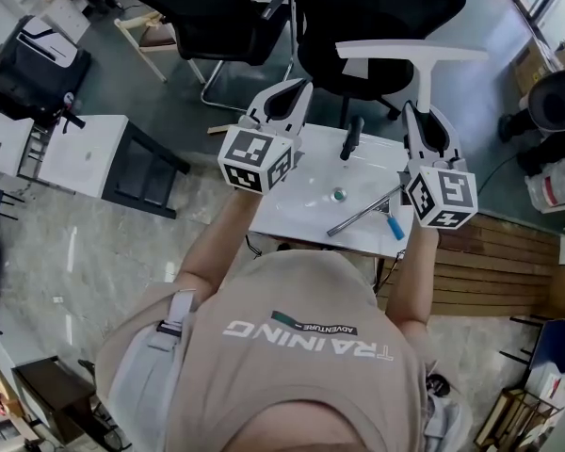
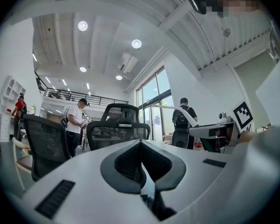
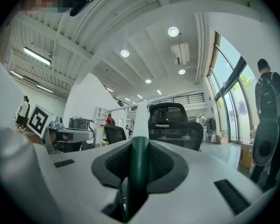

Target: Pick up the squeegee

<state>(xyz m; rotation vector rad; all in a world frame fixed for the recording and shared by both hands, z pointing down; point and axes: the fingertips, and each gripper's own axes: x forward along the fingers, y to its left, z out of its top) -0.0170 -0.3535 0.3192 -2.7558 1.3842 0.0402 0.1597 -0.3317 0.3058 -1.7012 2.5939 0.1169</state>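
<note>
The squeegee has a wide white blade [image 1: 410, 51] on a white stem and a dark green handle [image 3: 139, 164]. It is held up in the air above the white table [image 1: 301, 217], blade away from me. My right gripper [image 1: 414, 111] is shut on the green handle, which stands upright between the jaws in the right gripper view [image 3: 140, 141]. My left gripper [image 1: 297, 88] hovers level at the left of the table, jaws shut with nothing between them [image 2: 140, 143]. In the left gripper view the squeegee [image 2: 192, 119] shows at the right.
On the table lie a black handle [image 1: 351, 137], a small round object [image 1: 339, 194], a metal rod [image 1: 363, 213] and a blue-handled tool [image 1: 394, 225]. Black office chairs [image 1: 377, 17] stand just beyond the table. A white cabinet [image 1: 80, 153] is at the left. People stand in the background [image 2: 77, 125].
</note>
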